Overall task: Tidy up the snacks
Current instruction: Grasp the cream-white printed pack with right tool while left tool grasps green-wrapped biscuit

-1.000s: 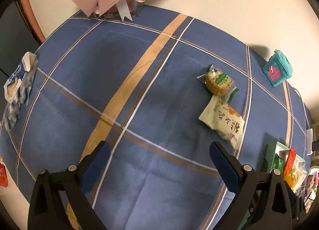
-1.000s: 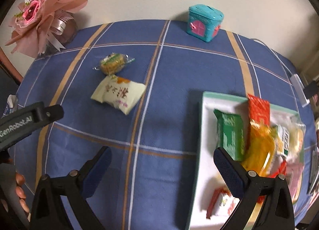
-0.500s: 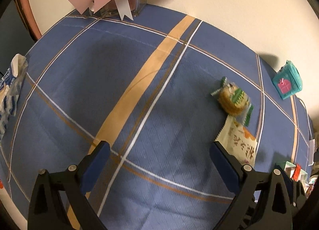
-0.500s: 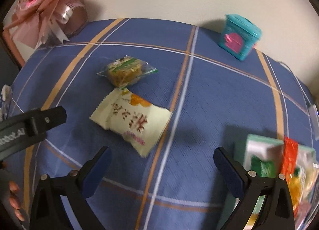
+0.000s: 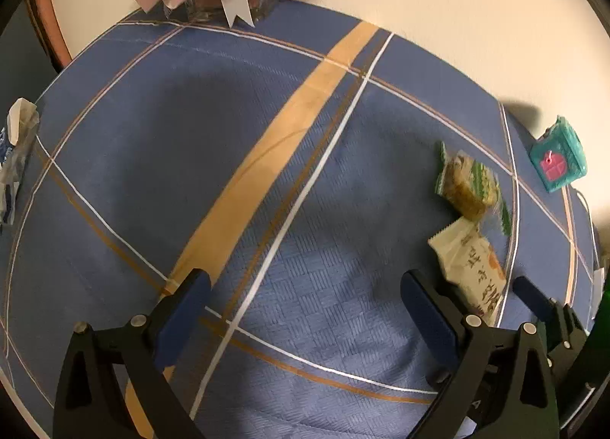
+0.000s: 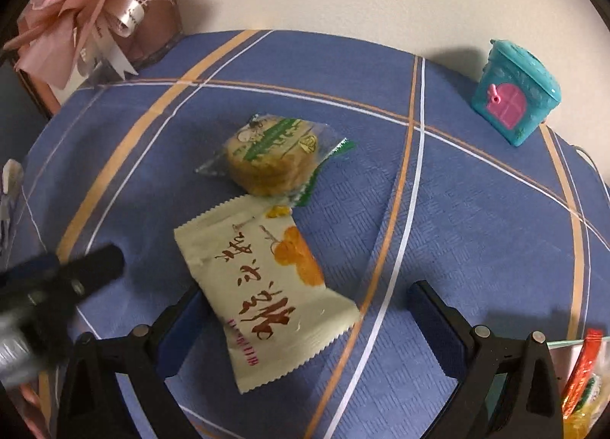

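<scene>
Right gripper fingers wide, straddling cream packet.

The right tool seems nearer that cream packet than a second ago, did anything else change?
The right tool has moved in from the tray toward the cream packet, now straddling its end, open, nothing gripped. The left tool swung too, empty. Packet, wrapped cookie and teal box lie where they were.

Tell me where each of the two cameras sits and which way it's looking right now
Left wrist: on the left gripper, facing the blue tablecloth; its open fingers show.
Right wrist: on the right gripper, over the cream snack packet; its open fingers show.
Shared: packet, cookie pack, teal house box.
</scene>
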Demonstrator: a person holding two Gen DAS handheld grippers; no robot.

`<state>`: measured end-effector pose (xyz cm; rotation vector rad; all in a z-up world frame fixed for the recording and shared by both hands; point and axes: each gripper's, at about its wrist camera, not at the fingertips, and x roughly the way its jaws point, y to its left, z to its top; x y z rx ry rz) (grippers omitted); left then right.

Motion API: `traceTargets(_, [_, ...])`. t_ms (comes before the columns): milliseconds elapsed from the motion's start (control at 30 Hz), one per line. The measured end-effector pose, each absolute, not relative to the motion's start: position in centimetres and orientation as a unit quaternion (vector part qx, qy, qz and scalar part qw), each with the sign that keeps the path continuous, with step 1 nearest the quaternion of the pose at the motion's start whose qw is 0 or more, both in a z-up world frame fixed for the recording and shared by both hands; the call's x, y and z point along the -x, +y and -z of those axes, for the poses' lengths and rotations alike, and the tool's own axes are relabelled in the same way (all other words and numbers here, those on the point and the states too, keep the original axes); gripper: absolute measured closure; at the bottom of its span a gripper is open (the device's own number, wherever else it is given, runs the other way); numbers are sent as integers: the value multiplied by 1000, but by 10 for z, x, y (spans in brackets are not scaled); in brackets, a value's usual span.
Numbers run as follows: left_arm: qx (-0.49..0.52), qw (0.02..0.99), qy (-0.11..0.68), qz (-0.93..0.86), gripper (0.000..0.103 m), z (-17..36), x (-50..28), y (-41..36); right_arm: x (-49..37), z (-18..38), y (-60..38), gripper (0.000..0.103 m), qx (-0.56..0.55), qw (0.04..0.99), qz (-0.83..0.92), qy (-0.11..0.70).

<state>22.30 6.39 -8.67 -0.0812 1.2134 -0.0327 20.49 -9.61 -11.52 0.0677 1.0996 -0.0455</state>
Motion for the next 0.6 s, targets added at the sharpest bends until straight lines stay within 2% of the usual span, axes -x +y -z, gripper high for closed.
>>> traceTargets(100, [37,821,569,18,3,87,-222,61,-203,114,-95,7,-37,855,22,516])
traceTargets(267, [33,822,567,23,3,85,-219,54,-199,110,-101,26,-46,860,34,508])
traceTargets(600, [29,821,570,28,3,87,-215,42,-190,107,-133,32,-79,856,62,507])
